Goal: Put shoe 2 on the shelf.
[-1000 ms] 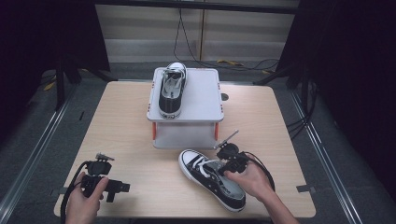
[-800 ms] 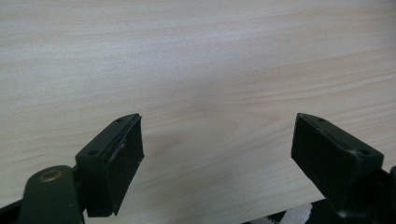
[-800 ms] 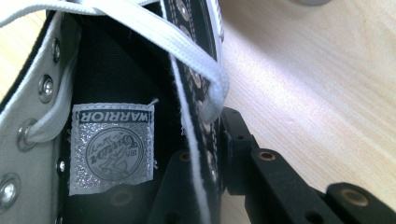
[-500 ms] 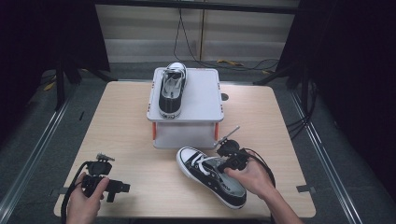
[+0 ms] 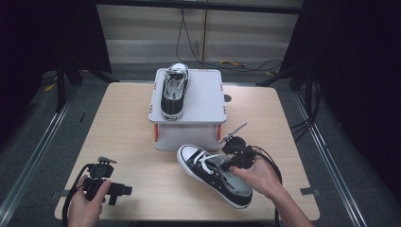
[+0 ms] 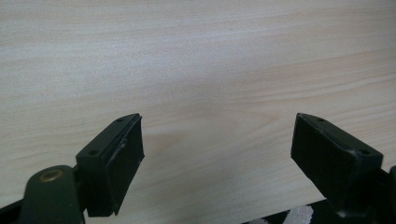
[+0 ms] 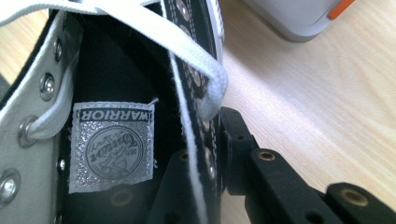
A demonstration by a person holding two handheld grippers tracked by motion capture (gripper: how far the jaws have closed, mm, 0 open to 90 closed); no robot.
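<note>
A black canvas sneaker with white laces and white toe cap lies on the wooden table in front of the grey box. My right gripper is shut on the sneaker's eyelet-side wall, one jaw inside the shoe beside the silver tongue label, the other outside. A second matching sneaker rests on the lid of the grey box. At the table's front left my left gripper is held low over bare wood, its pads wide open with nothing between them.
The grey box with orange latches stands mid-table, just behind the lower sneaker. Cables trail from both grippers. Dark floor and metal rails flank the table.
The lower sneaker has shifted slightly toward the box and to the left with my right gripper on it. The left gripper has stayed where it was.
</note>
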